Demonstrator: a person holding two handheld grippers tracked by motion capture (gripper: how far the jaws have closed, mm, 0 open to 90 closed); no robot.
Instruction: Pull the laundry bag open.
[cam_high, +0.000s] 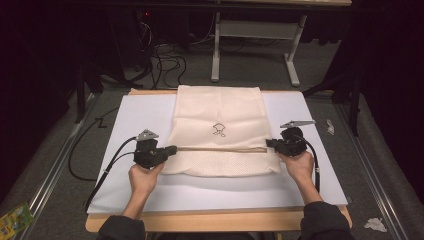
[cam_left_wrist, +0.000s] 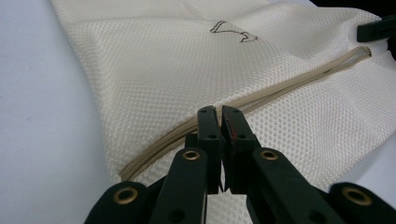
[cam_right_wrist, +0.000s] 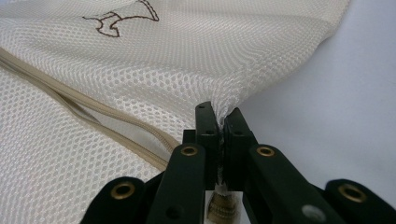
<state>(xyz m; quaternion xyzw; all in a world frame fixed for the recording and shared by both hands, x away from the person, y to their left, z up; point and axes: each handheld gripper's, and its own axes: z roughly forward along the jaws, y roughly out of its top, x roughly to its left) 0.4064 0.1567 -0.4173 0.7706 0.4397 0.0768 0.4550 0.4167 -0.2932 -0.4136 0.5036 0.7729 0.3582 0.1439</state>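
Observation:
A cream mesh bag (cam_high: 220, 110) lies flat on the white board (cam_high: 140, 115), a small dark embroidered figure (cam_high: 219, 129) at its middle. A beige zipper (cam_high: 220, 149) runs across it from side to side. My left gripper (cam_high: 172, 149) is shut on the bag's left edge at the zipper's end; in the left gripper view its jaws (cam_left_wrist: 219, 116) pinch the mesh (cam_left_wrist: 187, 60) beside the zipper (cam_left_wrist: 289, 84). My right gripper (cam_high: 269, 144) is shut on the right edge, its jaws (cam_right_wrist: 218, 121) closed on bunched mesh (cam_right_wrist: 187, 60) next to the zipper (cam_right_wrist: 93, 116).
The board rests on a wooden table whose front edge (cam_high: 220, 220) is near the person. Cables (cam_high: 165, 65) and a white table frame (cam_high: 216, 50) lie on the floor beyond. A yellow-green packet (cam_high: 15, 219) and crumpled paper (cam_high: 375, 224) sit on the floor at either side.

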